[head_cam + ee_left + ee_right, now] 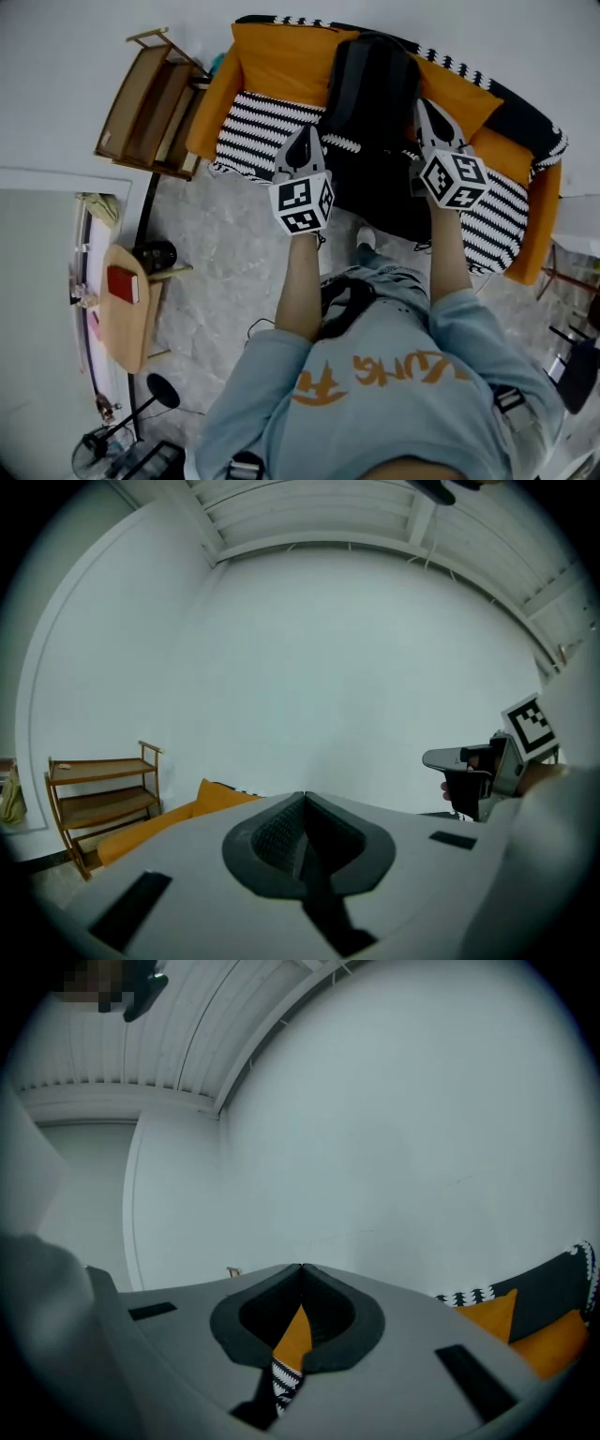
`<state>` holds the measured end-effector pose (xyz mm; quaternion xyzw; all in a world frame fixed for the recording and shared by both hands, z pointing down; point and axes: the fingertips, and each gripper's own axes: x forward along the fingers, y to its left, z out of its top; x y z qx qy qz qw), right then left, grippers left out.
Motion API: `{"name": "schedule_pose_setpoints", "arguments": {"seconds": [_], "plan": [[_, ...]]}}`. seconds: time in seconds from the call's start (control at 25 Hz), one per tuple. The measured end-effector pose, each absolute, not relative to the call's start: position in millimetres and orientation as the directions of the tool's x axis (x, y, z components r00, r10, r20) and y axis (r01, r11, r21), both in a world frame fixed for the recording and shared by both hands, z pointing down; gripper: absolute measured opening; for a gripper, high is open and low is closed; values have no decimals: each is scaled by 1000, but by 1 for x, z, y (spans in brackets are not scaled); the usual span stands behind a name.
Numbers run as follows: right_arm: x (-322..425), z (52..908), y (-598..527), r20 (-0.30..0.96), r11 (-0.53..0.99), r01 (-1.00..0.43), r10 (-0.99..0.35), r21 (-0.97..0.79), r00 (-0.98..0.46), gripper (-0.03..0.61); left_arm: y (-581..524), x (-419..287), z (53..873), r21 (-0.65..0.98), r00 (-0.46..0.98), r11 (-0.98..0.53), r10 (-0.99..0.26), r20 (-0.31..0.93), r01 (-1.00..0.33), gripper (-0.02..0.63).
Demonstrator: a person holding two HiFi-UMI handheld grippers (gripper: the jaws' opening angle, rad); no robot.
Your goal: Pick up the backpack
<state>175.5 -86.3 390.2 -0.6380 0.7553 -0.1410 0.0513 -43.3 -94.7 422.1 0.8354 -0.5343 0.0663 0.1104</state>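
Head view: black backpack (371, 94) on sofa (281, 56)

backpack (373, 89): lower part covered by the left claw (305, 136) and right claw (424, 108); straps cannot be made out.
sofa (272, 56): middle of the seat hidden under the backpack.
bench (127, 337): the bits at its near end are too small to tell.
person (394, 394): body cut off by the bottom edge.
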Motion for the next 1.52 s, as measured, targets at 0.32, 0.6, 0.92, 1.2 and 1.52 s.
{"name": "schedule_pose_setpoints", "arguments": {"seconds": [0.32,0.6,0.92,1.2,1.52], "plan": [[167,382,-119,65,198,-928,-971,-316,-229,-5,-112,-38,431,53,431,-434,-861,271,-899,20],[152,400,-145,100,200,-928,-965,-313,-241,-5,-136,-51,442,101,448,-439,-847,285,-893,20],[176,406,-187,119,93,-945,-983,-314,-137,-5,-201,-24,453,170,561,-534,-782,273,-828,20],[183,422,-239,168,8,-962,-984,-274,-56,-5,-272,6,474,280,681,-621,-681,270,-732,20],[179,446,-293,216,-62,-962,-976,-264,3,-5,-338,36,498,405,818,-711,-516,253,-574,20]]}}
